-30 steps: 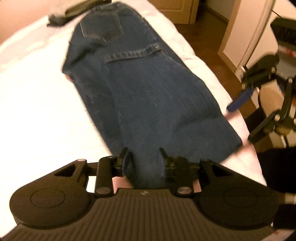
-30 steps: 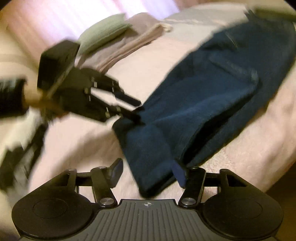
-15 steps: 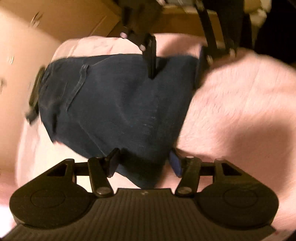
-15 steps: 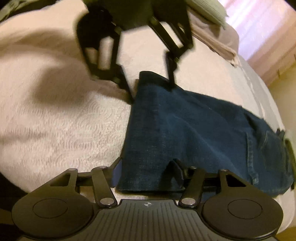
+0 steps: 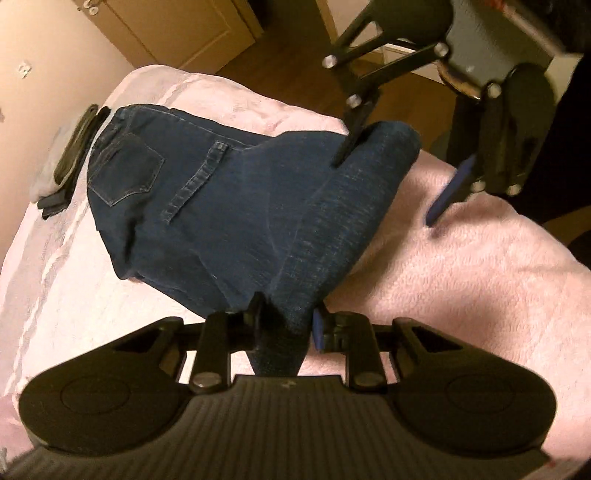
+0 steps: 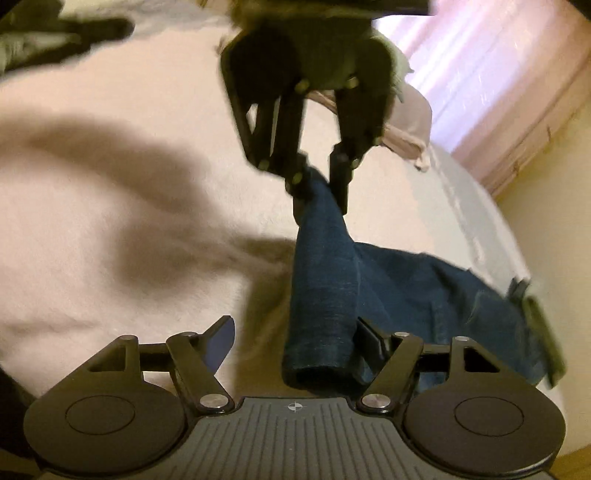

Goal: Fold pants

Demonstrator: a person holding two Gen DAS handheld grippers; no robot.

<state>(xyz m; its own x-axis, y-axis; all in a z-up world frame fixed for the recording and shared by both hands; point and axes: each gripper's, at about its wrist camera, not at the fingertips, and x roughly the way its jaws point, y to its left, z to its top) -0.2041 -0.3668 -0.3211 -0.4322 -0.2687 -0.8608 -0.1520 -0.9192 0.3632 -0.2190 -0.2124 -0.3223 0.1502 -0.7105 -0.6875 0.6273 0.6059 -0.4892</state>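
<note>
Dark blue jeans (image 5: pixel 221 206) lie on a pink bed cover (image 5: pixel 480 295), waist and back pocket at the far end. Their leg end is raised off the bed. My left gripper (image 5: pixel 286 321) is shut on one corner of that leg end. The right wrist view shows it from the front (image 6: pixel 319 203), pinching the cloth, with the jeans (image 6: pixel 406 291) trailing down from it. My right gripper (image 6: pixel 295 332) is open, fingers wide apart; the other corner of the hem hangs between them, against the right finger (image 6: pixel 369 339). From the left wrist view the right gripper (image 5: pixel 384 192) also stands open.
A dark folded item (image 5: pixel 74 155) lies beyond the jeans' waist near the bed's far edge. Folded pale linen (image 6: pixel 410 125) sits at the head of the bed by a pink curtain (image 6: pixel 480 74). Wooden floor (image 5: pixel 295 48) and a door (image 5: pixel 177 33) lie past the bed.
My left gripper has shut on the leg end and lifted it off the bed. The right gripper stays open at the other corner, and the cloth between them has bunched up.
</note>
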